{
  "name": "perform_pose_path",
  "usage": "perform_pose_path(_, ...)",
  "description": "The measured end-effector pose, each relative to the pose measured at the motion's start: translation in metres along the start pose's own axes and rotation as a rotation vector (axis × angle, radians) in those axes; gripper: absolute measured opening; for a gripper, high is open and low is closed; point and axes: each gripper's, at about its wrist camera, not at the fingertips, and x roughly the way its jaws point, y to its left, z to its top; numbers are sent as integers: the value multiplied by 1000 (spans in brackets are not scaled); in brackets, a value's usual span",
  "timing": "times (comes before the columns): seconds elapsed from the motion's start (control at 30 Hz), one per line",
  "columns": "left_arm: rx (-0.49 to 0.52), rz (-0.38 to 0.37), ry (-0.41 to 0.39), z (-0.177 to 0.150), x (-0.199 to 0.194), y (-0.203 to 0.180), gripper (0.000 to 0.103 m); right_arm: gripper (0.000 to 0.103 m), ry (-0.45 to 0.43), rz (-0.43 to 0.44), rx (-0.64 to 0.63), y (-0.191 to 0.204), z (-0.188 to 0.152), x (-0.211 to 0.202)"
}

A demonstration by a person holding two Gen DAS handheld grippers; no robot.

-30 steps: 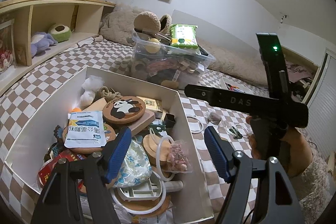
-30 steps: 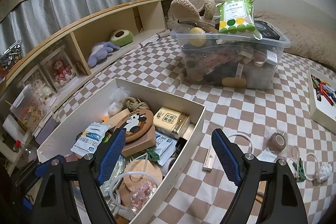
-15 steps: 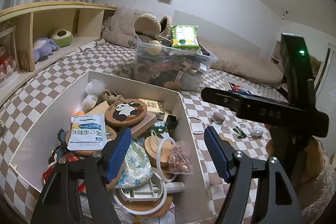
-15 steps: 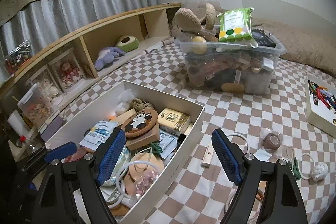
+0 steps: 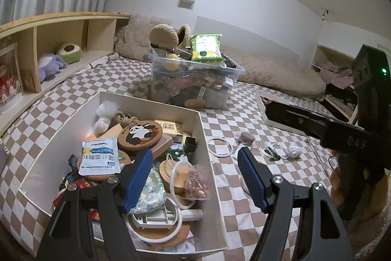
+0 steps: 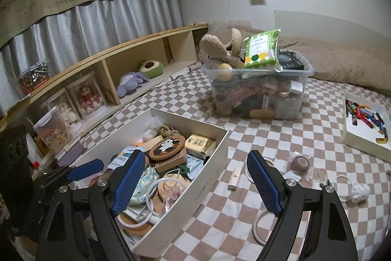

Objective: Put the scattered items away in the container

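Checkered bedding holds white cardboard container point(image 6: 210, 185), heaped with clutter.

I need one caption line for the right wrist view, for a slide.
Open right gripper above the edge of a full white box; a tape roll and white rings lie on the checkered cloth.

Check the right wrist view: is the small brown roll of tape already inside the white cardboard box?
No, the small brown roll of tape lies on the checkered bedspread, outside the white cardboard box.
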Motion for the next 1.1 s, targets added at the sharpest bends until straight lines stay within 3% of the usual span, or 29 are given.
perform_pose_path(0.4, 40, 3, -19, 0, -24, -25, 72, 86, -44, -74, -7, -6, -22, -53)
perform_pose_path(0.83, 79, 23, -42, -3, -52, -44, 72, 87, -88, -95, 8, -2, -41, -99)
perform_pose_path(0.97, 69, 29, -51, -4, -59, -45, 79, 100, -104, -128, 2, 0, -46, -108)
perform_pose_path(1.1, 61, 42, -67, -5, -66, -44, 84, 102, -118, -149, 6, 0, -51, -115)
